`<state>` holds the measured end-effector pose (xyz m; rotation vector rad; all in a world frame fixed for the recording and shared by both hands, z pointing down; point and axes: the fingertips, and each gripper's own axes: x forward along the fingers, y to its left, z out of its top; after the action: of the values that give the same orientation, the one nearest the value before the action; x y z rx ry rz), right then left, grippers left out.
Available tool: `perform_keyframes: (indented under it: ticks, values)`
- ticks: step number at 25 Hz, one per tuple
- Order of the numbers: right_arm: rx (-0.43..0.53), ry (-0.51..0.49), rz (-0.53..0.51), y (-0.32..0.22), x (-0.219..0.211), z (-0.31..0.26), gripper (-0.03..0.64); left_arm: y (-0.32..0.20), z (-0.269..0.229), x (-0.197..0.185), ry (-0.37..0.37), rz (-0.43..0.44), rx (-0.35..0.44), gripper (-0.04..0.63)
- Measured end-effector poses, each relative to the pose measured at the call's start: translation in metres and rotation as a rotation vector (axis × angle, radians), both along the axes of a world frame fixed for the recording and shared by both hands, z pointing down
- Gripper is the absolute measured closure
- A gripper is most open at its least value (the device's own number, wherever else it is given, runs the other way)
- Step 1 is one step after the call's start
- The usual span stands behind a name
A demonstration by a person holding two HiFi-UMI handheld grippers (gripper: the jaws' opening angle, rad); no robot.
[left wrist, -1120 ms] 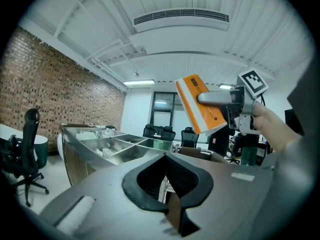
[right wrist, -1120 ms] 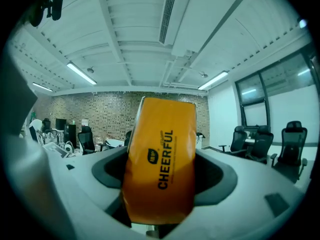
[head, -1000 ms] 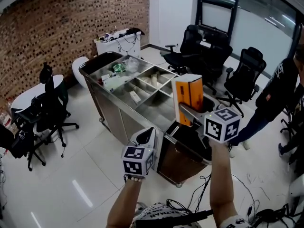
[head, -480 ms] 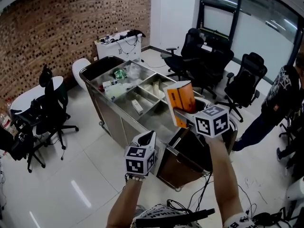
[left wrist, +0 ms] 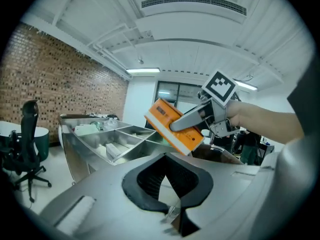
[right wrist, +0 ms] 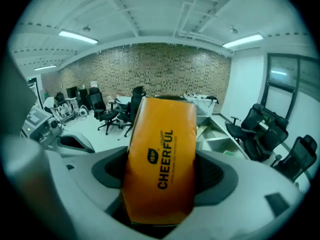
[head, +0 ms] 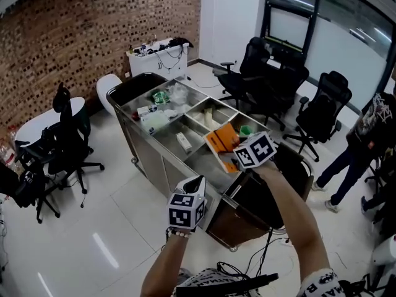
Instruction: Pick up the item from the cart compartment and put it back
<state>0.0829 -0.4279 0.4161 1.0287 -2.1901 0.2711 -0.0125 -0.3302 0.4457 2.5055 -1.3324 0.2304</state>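
The right gripper (head: 234,148) clamps a tilted orange CHEERFUL box (head: 221,139) over the steel cart (head: 146,148) compartment beneath it, while the left gripper (head: 194,183), nearer the person, hangs closed and empty.

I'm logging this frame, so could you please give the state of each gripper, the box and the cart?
orange box: gripped, tilted above the cart.
right gripper: shut on the orange box.
left gripper: shut, empty, held low.
cart: compartments uncovered.

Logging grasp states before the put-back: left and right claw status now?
Left claw: closed, empty.
Right claw: closed on the orange CHEERFUL box.
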Motion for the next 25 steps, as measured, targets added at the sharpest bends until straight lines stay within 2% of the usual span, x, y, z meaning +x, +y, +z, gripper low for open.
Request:
perform_keyframes:
  ticks: [6, 16, 25]
  values:
    - [-0.139, 0.172, -0.013, -0.014, 0.004, 0.067, 0.238, -0.009, 0.013, -0.007, 0.014, -0.006, -0.039, 0.592]
    - [-0.278, 0.394, -0.048, -0.028, 0.007, 0.124, 0.233, -0.013, 0.028, -0.014, 0.045, -0.015, -0.077, 0.592]
    - [-0.353, 0.508, -0.052, -0.035, 0.004, 0.158, 0.23, -0.006, 0.035, -0.026, 0.066, -0.038, -0.086, 0.592]
